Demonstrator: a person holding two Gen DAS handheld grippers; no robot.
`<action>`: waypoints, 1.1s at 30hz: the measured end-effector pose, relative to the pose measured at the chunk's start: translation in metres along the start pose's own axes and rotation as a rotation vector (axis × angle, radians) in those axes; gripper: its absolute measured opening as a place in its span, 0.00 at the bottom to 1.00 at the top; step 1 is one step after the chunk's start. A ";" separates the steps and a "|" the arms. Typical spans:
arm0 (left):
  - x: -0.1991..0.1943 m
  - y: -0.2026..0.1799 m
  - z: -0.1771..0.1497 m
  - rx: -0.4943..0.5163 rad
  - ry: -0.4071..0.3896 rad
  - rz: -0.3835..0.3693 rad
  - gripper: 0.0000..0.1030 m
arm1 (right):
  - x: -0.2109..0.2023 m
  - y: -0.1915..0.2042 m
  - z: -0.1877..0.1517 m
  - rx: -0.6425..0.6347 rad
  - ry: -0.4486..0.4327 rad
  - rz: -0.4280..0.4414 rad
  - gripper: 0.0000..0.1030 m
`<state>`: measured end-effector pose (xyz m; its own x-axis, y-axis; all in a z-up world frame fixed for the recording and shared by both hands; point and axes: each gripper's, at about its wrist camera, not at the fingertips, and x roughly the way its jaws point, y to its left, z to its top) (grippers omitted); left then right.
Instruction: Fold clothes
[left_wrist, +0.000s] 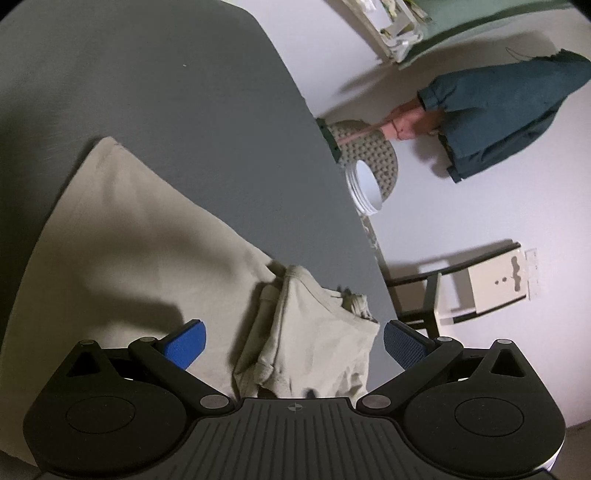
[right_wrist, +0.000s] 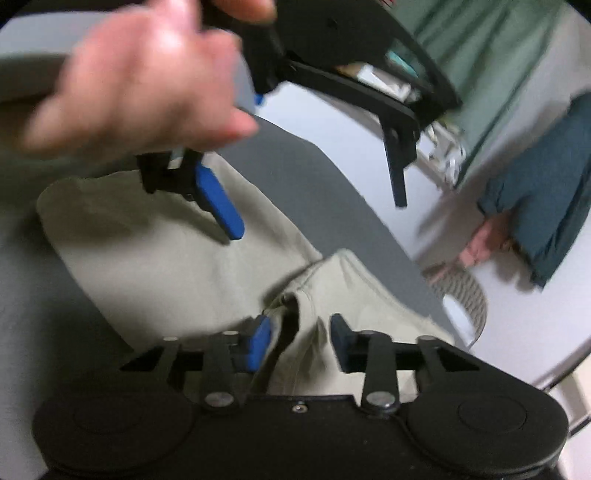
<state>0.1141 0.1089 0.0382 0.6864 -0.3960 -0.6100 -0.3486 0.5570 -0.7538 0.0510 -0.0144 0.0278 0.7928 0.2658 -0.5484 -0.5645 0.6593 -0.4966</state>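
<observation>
**Mia:** Where is the beige cloth (left_wrist: 122, 236)?

**Ben:** It lies flat on the gray table (left_wrist: 192, 96), with a bunched end near the edge. It looks soft, light and floppy.

**Mia:** And the grippers?

**Ben:** The left gripper (left_wrist: 293, 343) is wide open over the bunch. The right gripper (right_wrist: 300, 341) is open around a fold, not pinching. A thick hem looks best to grab.

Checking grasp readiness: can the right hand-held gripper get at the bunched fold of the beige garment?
Probably yes: the right hand-held gripper is open, straddling the beige garment's fold, with nothing between.
</observation>
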 end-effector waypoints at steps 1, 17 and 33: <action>0.001 0.000 0.000 0.006 0.008 -0.005 1.00 | 0.002 0.001 -0.001 -0.005 0.005 0.003 0.29; 0.007 0.003 -0.001 -0.023 0.057 -0.054 1.00 | -0.013 -0.026 -0.013 0.066 -0.118 -0.047 0.09; 0.046 -0.016 -0.029 0.051 0.092 -0.144 0.74 | -0.057 -0.065 -0.028 0.174 -0.151 0.183 0.10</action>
<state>0.1331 0.0601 0.0151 0.6646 -0.5381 -0.5183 -0.2169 0.5249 -0.8231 0.0365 -0.0925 0.0724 0.7139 0.4847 -0.5053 -0.6638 0.6981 -0.2682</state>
